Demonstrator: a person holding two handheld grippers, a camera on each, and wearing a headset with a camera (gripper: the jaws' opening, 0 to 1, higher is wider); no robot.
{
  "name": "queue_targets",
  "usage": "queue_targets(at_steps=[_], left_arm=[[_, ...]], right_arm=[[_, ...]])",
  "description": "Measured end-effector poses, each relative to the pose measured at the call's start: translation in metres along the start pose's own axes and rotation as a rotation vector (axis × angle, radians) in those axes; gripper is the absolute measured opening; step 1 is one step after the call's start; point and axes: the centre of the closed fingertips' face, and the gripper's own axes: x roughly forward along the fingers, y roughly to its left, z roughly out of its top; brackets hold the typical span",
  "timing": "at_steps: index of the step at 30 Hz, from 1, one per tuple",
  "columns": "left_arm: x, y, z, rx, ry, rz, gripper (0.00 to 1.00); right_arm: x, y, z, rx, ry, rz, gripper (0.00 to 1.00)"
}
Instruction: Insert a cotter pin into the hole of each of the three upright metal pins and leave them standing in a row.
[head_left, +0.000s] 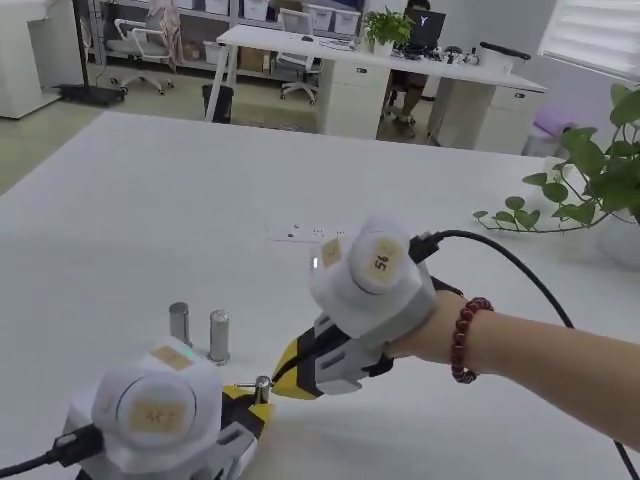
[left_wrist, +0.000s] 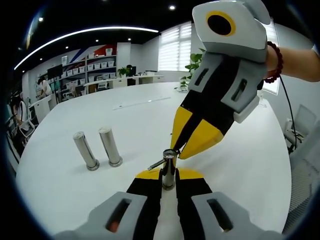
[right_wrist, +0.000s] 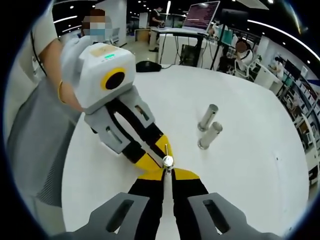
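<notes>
An upright metal pin (left_wrist: 168, 171) stands on the white table, and my left gripper (left_wrist: 168, 177) is shut on its shaft. A thin cotter pin (left_wrist: 156, 164) passes through the hole near its top, its tip poking out on the left. My right gripper (right_wrist: 168, 172) is shut on the cotter pin's other end, right at the pin's head (right_wrist: 168, 160). In the head view both grippers meet at this pin (head_left: 262, 385), low and left of centre. Two more metal pins (head_left: 180, 322) (head_left: 219, 335) stand side by side just beyond; their holes cannot be made out.
The table (head_left: 200, 200) stretches wide and white beyond the pins. A flat socket strip (head_left: 300, 235) lies mid-table and a potted plant (head_left: 590, 180) stands at the right edge. The right gripper's black cable (head_left: 520, 270) trails over the person's forearm. Office desks stand behind.
</notes>
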Motion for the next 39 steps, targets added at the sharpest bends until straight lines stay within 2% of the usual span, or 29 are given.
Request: queue_targets(at_steps=[4,13,20,29,32,39], left_arm=[[0.000,0.000,0.003,0.008,0.002,0.003,0.20],[-0.005,0.004,0.003,0.000,0.011,0.006,0.29],[-0.017,0.007,0.005,-0.002,0.003,-0.001,0.38],[-0.035,0.013,0.010,-0.016,-0.036,-0.005,0.50],[-0.041,0.012,0.013,-0.022,-0.050,-0.010,0.54],[-0.049,0.009,0.015,-0.030,-0.067,-0.024,0.64]], right_arm=[[-0.002,0.001,0.000,0.028,-0.007,0.010,0.11],[-0.012,-0.005,0.008,0.110,-0.075,0.007,0.17],[-0.016,-0.022,0.025,0.159,-0.134,-0.026,0.21],[-0.001,-0.045,0.040,0.184,-0.162,-0.080,0.26],[0.006,-0.051,0.044,0.188,-0.169,-0.095,0.31],[0.024,-0.067,0.048,0.205,-0.191,-0.138,0.33]])
